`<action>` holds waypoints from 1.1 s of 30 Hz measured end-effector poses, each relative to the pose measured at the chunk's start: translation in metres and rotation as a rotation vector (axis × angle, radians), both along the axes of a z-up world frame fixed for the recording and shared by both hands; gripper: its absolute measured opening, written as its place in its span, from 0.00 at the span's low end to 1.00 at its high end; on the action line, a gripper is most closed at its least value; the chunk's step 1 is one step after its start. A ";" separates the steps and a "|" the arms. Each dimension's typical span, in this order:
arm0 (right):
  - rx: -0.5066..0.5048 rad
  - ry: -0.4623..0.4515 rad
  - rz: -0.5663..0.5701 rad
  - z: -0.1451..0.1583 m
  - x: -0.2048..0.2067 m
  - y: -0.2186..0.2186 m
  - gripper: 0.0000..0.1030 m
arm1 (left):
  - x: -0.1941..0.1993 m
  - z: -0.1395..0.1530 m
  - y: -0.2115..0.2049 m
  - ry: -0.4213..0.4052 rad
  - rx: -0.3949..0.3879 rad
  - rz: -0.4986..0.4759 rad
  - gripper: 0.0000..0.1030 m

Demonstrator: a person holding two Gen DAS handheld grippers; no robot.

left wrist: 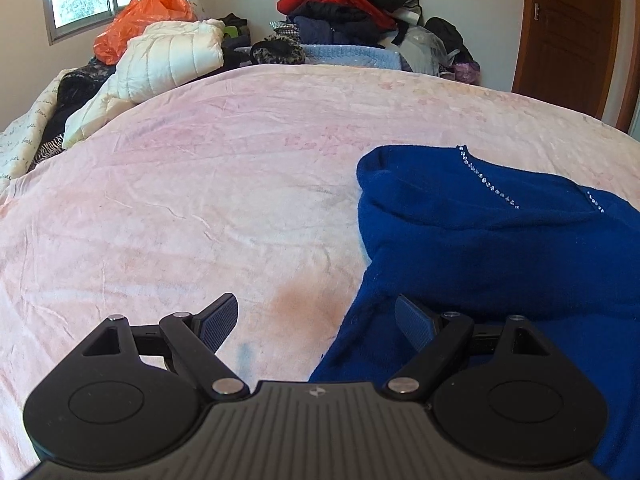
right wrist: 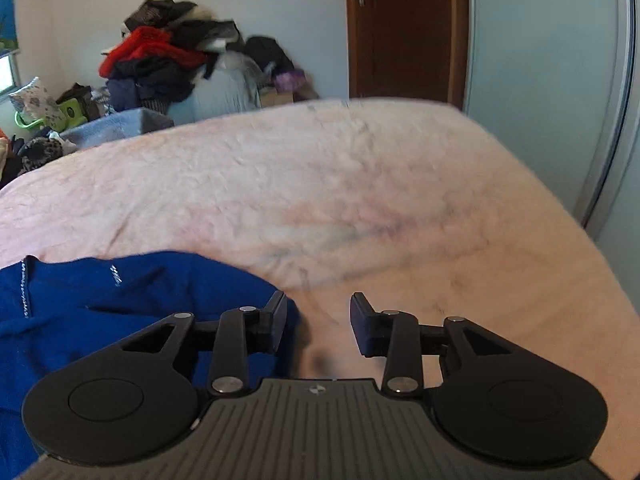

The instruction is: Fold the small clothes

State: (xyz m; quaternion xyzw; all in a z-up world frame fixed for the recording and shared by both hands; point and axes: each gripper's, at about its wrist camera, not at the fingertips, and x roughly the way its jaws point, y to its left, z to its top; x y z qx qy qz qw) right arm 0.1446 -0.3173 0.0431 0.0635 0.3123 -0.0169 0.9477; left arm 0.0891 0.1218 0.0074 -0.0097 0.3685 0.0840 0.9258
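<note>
A blue top (left wrist: 500, 248) lies on a big pink bed (left wrist: 220, 208). It has a row of tiny shiny beads (left wrist: 486, 182) near its neck. In the left view, the top sits on the right side of the bed, and most of the pink cover is bare.

The left gripper (left wrist: 316, 324) hangs low over the bed. Its jaws are wide apart. Nothing is between them (just pink cover and the edge of the top). The right-hand finger (left wrist: 414, 322) is over the blue cloth, at its edge. The other finger (left wrist: 218, 322) is over the pink cover.

The right gripper (right wrist: 318, 322) is low over the bed too. Its jaws are partly apart, and nothing is held between them. The left-hand finger (right wrist: 276, 322) is over the edge of the blue top. The other finger (right wrist: 366, 328) is over bare pink cover. In this view the top lies at the lower left, and the picture is a bit blurry.

Far back, past the bed, is a tall pile of clothes (left wrist: 344, 4) with red and dark things in it. An orange bag (left wrist: 144, 16) and a puffy white coat (left wrist: 168, 60) sit at the back left, under a window (left wrist: 84, 0). A brown door (left wrist: 568, 36) stands at the back right.
</note>
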 end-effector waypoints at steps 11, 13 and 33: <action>0.456 0.296 0.713 -0.023 0.061 0.221 0.37 | 0.029 -0.023 -0.012 0.025 0.063 0.035 0.84; 0.524 0.357 0.779 -0.029 0.073 0.244 0.36 | 0.025 -0.027 -0.004 0.011 0.013 0.043 0.84; 0.424 0.382 0.955 -0.025 0.103 0.339 0.60 | 0.019 -0.032 -0.018 -0.045 0.102 0.025 0.86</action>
